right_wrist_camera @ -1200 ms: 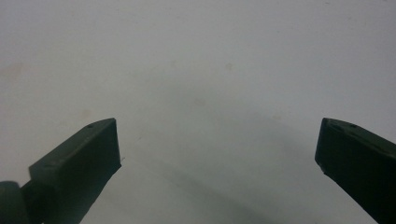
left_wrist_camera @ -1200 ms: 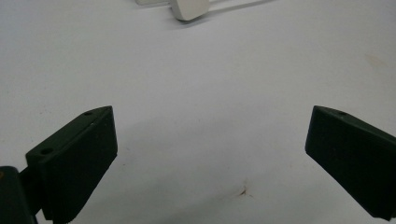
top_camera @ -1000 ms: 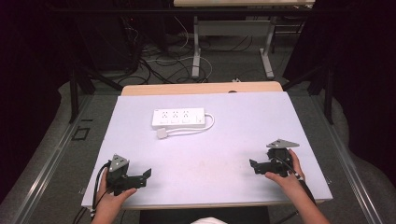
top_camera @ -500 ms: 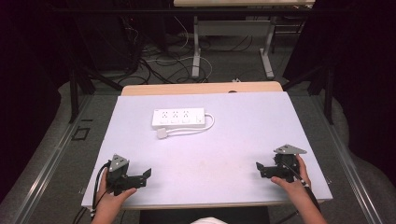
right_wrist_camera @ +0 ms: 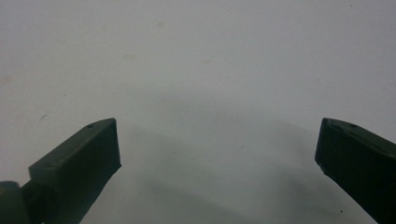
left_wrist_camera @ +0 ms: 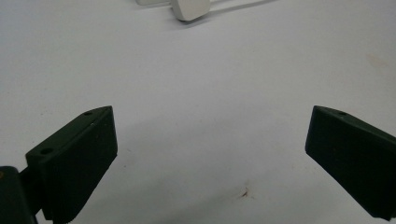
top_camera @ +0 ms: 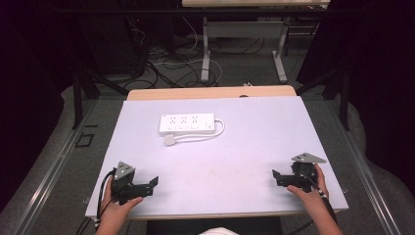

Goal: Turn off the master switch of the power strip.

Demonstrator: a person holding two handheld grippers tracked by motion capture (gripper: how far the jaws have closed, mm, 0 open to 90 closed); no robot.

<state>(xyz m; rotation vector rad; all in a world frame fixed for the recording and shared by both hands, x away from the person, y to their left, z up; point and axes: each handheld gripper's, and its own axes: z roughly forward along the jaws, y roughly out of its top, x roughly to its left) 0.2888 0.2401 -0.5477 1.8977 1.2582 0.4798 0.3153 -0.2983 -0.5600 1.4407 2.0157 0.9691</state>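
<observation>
The power strip (top_camera: 187, 123) lies flat toward the far side of the counter (top_camera: 254, 137), sockets up, with its white cord looping out from its right end and curling back in front of it to the plug (top_camera: 170, 139), which rests just off the strip's near left corner. Nothing is touching it. In the left gripper view that same plug (left_wrist_camera: 189, 9) peeks in at the top edge, well ahead of the black jaws. Now the change: the right claw (top_camera: 277, 177) has slid back and outward over the last second, away from the strip and toward the counter's near right corner, low over the bare top. Its jaws stand wide apart with nothing between them, as the right gripper view makes plain. The left claw (top_camera: 152, 182) has held its spot near the counter's near left corner, well short of the strip, jaws likewise spread wide and empty, aimed inward across the counter. So what does that mean? By my read, neither hand has committed to the strip; the right has actually given up ground. Both sit at a ready post, and the reach for plug or strip has yet to begin.
</observation>
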